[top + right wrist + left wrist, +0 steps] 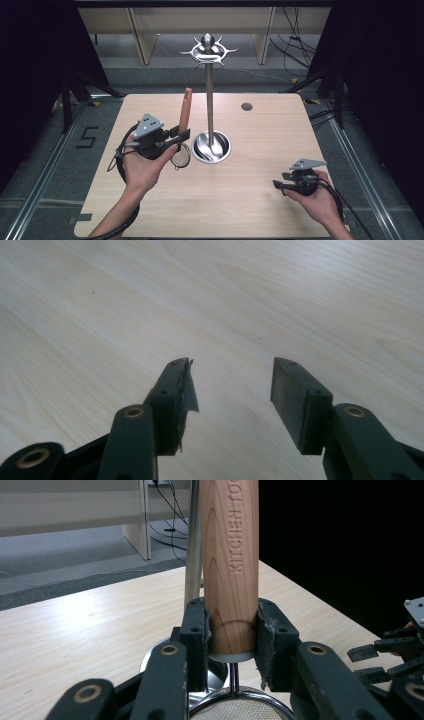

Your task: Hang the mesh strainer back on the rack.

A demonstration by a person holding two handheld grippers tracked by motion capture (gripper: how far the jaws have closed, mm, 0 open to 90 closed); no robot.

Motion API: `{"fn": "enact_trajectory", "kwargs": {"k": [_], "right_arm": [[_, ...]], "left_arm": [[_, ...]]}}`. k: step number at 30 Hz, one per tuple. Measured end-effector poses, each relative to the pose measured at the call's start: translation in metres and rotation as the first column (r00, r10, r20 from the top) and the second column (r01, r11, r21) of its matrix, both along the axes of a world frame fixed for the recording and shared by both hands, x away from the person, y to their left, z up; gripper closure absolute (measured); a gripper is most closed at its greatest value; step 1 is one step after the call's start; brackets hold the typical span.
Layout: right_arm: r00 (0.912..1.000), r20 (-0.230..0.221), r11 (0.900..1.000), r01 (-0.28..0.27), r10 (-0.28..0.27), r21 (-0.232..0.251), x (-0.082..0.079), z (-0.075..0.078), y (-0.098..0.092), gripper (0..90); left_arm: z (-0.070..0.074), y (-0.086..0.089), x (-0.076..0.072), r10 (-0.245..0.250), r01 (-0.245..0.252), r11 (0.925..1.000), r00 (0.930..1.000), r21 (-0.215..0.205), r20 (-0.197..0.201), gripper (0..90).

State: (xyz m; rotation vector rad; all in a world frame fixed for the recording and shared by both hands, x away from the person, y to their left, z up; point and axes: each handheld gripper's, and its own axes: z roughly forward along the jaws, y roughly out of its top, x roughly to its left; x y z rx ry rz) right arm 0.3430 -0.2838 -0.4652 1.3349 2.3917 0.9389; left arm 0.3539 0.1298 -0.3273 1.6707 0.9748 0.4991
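Left of centre in the high view, the left claw (183,135) grips a strainer (183,131) by its wooden handle (186,107), low down where the wood meets the metal neck; the left claw's own view shows both pads (199,630) pressed against the wood. The handle's long axis runs almost straight up, tilted slightly toward the top of the frame, with the mesh bowl (180,157) hanging below the claw just above the table (260,200). Immediately right of it stands the rack (210,100), a steel pole rising from a round base (212,146) to a ring of hooks (208,50) at the upper centre. Those hooks sit well above and to the right of the handle's top end, so hanging the strainer would, I judge, mean lifting it and carrying it rightward. The left hand is much the nearer to the rack. At lower right, the right claw (278,184) rests low over bare table, jaws wide apart with nothing between them, well apart from the rack.
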Motion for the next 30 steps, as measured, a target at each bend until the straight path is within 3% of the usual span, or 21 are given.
{"fn": "enact_trajectory", "kwargs": {"k": [6, 13, 30], "right_arm": [[1.0000, 0.002, 1.000, -0.002, 0.002, -0.002, 0.000, 0.000, 0.000, 50.7], [0.9991, 0.039, 1.000, -0.015, 0.015, -0.006, 0.001, -0.002, -0.002, 50.7], [0.9998, 0.013, 1.000, 0.011, -0.011, 0.009, 0.001, 0.001, -0.002, 50.5]], "left_arm": [[0.002, 0.000, 0.000, 0.007, -0.007, 1.0000, 0.9999, -0.006, 0.012, 68.4], [0.005, 0.000, 0.000, 0.005, -0.005, 1.0000, 0.9997, -0.005, 0.023, 68.4], [0.010, -0.003, 0.002, 0.008, -0.008, 1.0000, 0.9992, -0.004, 0.039, 68.4]]}}
